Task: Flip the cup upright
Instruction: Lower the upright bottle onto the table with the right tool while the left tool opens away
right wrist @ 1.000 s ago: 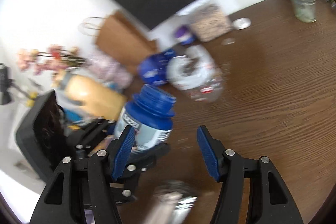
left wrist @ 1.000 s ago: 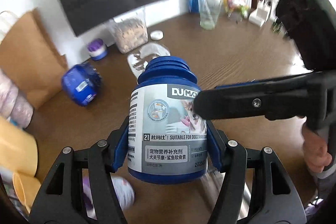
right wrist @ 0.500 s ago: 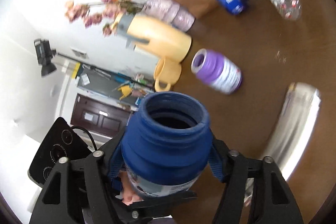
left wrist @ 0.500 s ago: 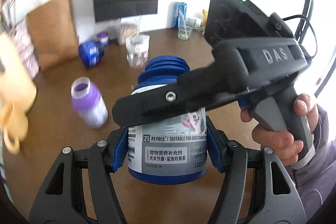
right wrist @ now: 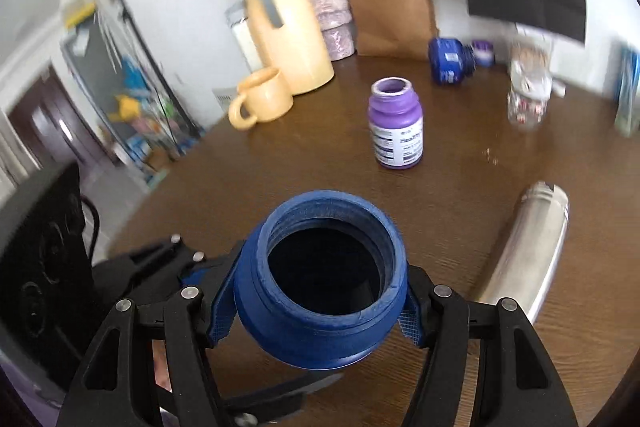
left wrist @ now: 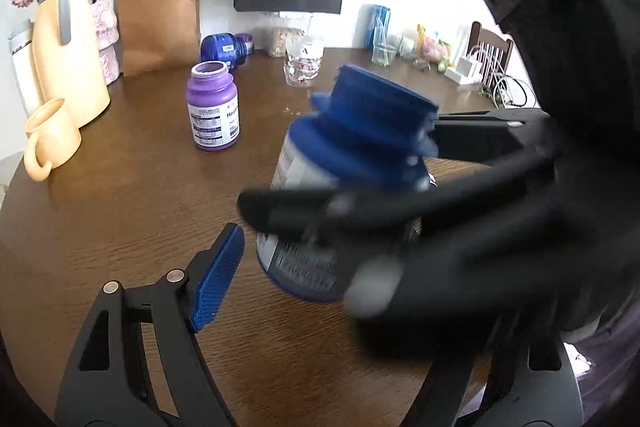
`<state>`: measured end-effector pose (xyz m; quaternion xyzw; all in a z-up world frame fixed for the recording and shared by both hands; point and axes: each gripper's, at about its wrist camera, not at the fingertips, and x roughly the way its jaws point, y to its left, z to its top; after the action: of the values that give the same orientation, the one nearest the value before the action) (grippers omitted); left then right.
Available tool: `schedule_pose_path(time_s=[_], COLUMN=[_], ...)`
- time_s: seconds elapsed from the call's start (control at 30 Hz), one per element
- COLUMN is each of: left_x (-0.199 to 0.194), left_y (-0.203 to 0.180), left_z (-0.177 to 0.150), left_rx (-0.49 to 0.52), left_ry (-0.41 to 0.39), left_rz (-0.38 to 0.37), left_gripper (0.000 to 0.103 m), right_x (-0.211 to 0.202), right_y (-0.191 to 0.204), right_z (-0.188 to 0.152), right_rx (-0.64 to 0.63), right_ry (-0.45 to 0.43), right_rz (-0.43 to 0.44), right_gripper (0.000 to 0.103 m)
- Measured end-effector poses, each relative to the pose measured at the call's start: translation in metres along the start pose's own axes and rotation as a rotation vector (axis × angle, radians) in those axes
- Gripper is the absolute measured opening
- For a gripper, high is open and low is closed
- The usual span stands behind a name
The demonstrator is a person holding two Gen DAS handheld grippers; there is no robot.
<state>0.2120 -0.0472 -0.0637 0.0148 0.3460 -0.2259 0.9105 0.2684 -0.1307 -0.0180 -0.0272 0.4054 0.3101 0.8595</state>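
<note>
A blue wide-mouth jar [right wrist: 320,291] with no lid hangs above the brown table, its opening toward the right wrist camera. My right gripper [right wrist: 316,311] is shut on its body just below the neck. In the left wrist view the same blue jar [left wrist: 352,179] tilts right, with the blurred right gripper [left wrist: 360,211] clamped across it. My left gripper [left wrist: 320,287] is open; its left pad [left wrist: 218,279] stands clear of the jar and its other finger is hidden. A steel cup [right wrist: 524,259] lies on its side to the right.
A purple jar [left wrist: 214,107] stands upright mid-table. A yellow mug [left wrist: 50,139] and yellow jug [left wrist: 68,43] stand at the left, with a paper bag [left wrist: 160,19], a toppled blue jar [left wrist: 220,47] and a glass jar [left wrist: 302,63] at the back.
My left gripper has let go of the blue jar and opened. The right gripper now holds the jar alone and has swung it to the right and tilted it.
</note>
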Motion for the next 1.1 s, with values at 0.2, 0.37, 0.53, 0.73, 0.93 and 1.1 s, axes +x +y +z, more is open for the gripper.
schedule_pose_path(time_s=[0.2,0.37,0.53,0.73,0.93,1.1], left_x=[0.011,0.035,0.045,0.053,0.04,0.023], left_y=[0.012,0.032,0.041,0.044,0.043,0.044], left_z=[-0.016,-0.022,-0.029,-0.029,-0.028,-0.024], left_rx=[-0.056,-0.124,-0.152,-0.177,-0.17,-0.179], left_ry=[-0.014,0.045,0.064,0.114,0.11,0.067], left_rz=[-0.011,-0.033,-0.043,-0.03,-0.012,-0.016], left_gripper=[0.067,0.067,0.067,0.076,0.09,0.091], right_x=[0.024,0.039,0.042,0.045,0.047,0.031], right_y=[0.02,0.01,0.003,0.01,0.011,0.009], right_z=[-0.009,-0.013,-0.016,-0.014,-0.01,-0.009], right_rx=[-0.087,-0.009,0.017,-0.075,-0.084,-0.058], right_ry=[0.015,0.06,0.041,0.016,0.023,0.006], right_rz=[-0.088,-0.057,-0.032,-0.162,-0.167,-0.13], right_gripper=[0.068,0.069,0.068,0.068,0.068,0.073])
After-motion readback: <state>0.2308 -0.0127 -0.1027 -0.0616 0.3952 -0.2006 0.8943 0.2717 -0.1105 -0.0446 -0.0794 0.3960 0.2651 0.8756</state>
